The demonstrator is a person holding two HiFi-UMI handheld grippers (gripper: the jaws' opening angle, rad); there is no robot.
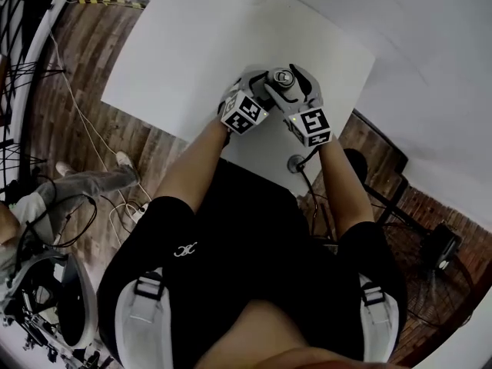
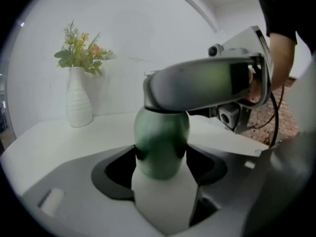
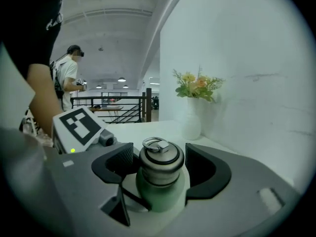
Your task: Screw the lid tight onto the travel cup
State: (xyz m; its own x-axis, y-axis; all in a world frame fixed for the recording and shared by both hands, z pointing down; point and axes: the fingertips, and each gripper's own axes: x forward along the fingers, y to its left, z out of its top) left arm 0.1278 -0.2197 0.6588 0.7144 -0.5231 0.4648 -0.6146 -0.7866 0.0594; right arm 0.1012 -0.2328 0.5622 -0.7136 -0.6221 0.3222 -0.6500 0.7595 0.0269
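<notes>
The travel cup point(image 2: 161, 142), green above and white below, stands on the white table point(image 1: 192, 60) close to its near edge. My left gripper point(image 2: 161, 158) is shut on the cup's body, both pads pressing its sides. The metal lid point(image 3: 159, 157) with its ring sits on the cup's neck. My right gripper point(image 3: 160, 165) brackets the lid from above the left one; its jaws stand open, with a gap showing at the right pad. In the head view both grippers meet around the lid point(image 1: 283, 78), left gripper point(image 1: 260, 84) and right gripper point(image 1: 294, 83).
A white vase with flowers point(image 2: 79, 102) stands at the table's far side by the wall, also the vase point(image 3: 192, 122). Another person point(image 3: 66, 78) stands far behind near a railing. Cables and a stand point(image 1: 442, 248) lie on the wooden floor around the table.
</notes>
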